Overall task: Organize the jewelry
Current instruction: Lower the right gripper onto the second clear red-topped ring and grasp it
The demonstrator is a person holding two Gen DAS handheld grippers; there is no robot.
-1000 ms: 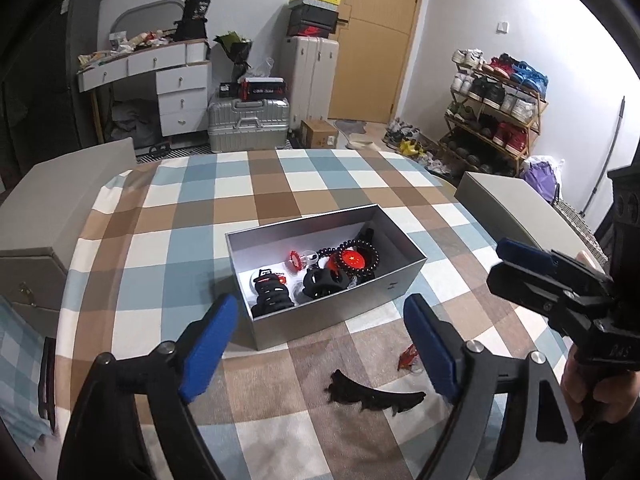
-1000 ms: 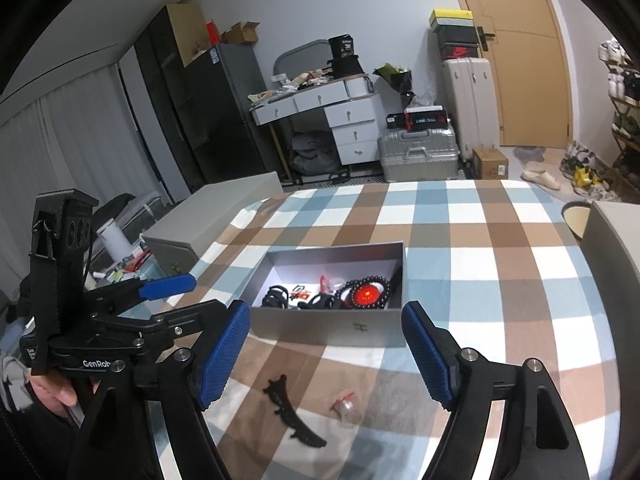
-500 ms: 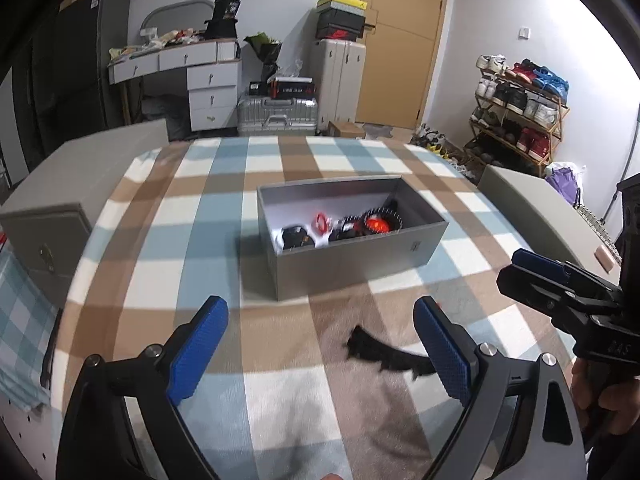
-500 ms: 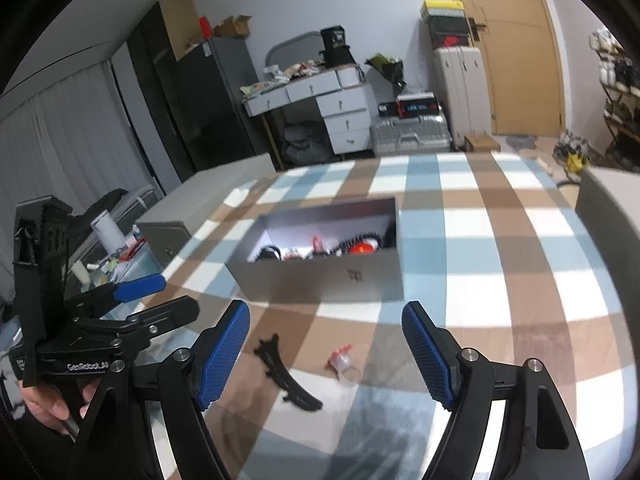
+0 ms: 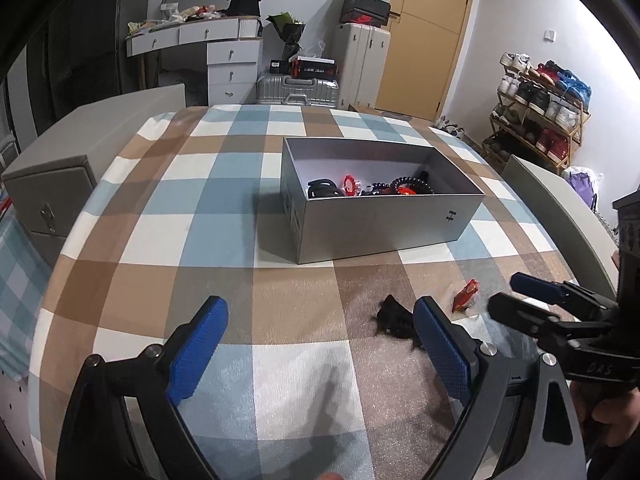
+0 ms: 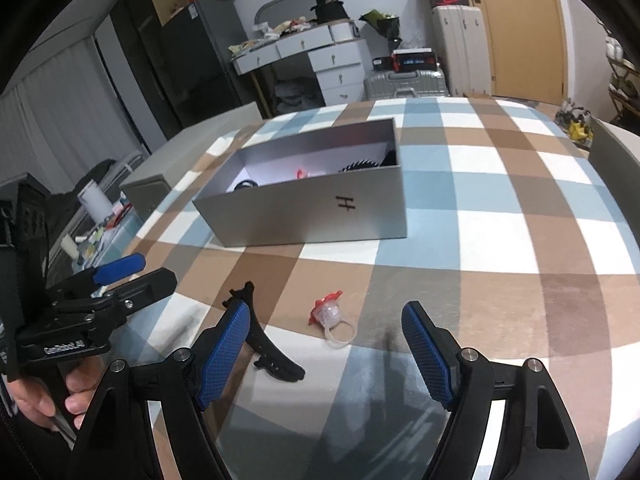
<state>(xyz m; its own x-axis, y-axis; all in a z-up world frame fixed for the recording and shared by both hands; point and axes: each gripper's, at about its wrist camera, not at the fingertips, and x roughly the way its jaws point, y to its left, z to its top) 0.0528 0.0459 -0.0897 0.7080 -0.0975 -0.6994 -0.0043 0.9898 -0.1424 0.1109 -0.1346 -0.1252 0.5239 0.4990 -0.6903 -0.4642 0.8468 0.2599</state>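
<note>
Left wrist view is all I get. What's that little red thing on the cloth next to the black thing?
Observer: The right wrist view shows that it is a clear plastic ring with a red top.
Operator: And the black thing? I only see part of it.
Observer: It is a long, curved hair clip, lying left of the ring.
Operator: Is the other tool grabbing anything?
Observer: No. The right tool is open and empty, and the ring lies on the tablecloth ahead of its gap.
</note>
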